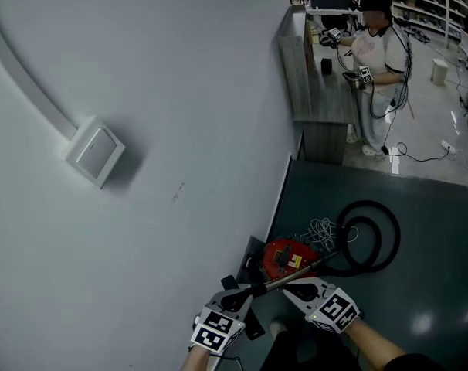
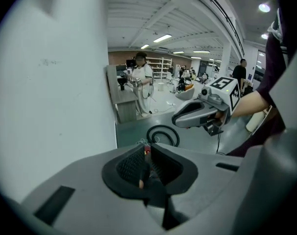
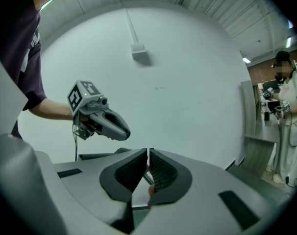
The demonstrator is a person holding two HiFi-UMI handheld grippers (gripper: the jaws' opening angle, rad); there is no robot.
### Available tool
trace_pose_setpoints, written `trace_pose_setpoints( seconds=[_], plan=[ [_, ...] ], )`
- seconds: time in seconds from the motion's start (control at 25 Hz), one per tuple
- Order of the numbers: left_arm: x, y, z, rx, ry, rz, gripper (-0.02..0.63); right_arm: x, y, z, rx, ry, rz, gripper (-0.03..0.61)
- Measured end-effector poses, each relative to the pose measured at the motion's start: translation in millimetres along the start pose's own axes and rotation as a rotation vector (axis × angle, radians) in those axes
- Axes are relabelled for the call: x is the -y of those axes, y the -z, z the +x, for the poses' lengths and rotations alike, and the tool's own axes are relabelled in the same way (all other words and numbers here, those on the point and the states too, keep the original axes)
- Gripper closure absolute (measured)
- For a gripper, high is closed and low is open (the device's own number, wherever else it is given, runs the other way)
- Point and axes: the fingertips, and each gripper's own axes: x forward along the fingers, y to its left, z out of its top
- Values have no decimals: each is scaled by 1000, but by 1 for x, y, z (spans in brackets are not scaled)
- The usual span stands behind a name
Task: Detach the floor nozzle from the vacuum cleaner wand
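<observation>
Both tools hang low either side of the wand (image 1: 274,283) lying on the floor (image 1: 427,284): left tool (image 2: 147,148) and right tool (image 3: 148,152) are pinched nearly closed, gripping nothing. Floor nozzle (image 1: 231,283) seems to sit at its wall (image 1: 141,230) end; I reckon I'm bracketing that joint.

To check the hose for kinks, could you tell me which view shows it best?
The head view: the hose shows as a whole black loop. The left gripper view shows it small, lower part hidden; the right gripper view misses it.
</observation>
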Motion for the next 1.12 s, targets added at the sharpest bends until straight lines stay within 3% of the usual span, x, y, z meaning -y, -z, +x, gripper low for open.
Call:
trace_pose_setpoints(
  seconds=[0.08, 0.28, 0.48, 0.88, 1.12],
  plan=[
    [-3, 5, 7, -60, 35, 36, 540, -1, 9, 9, -40, -33, -42, 557],
    [-13, 22, 25, -226, 114, 118, 493, 4, 37, 27, -133, -94, -127, 553],
    [-12, 37, 37, -377, 192, 159, 456, 16, 63, 39, -216, -155, -215, 494],
    [-12, 63, 60, -587, 294, 205, 377, 4, 112, 80, -362, -279, -453, 404],
    [-8, 70, 64, -668, 331, 215, 374, -3, 119, 100, -367, -276, -562, 399]
  ],
)
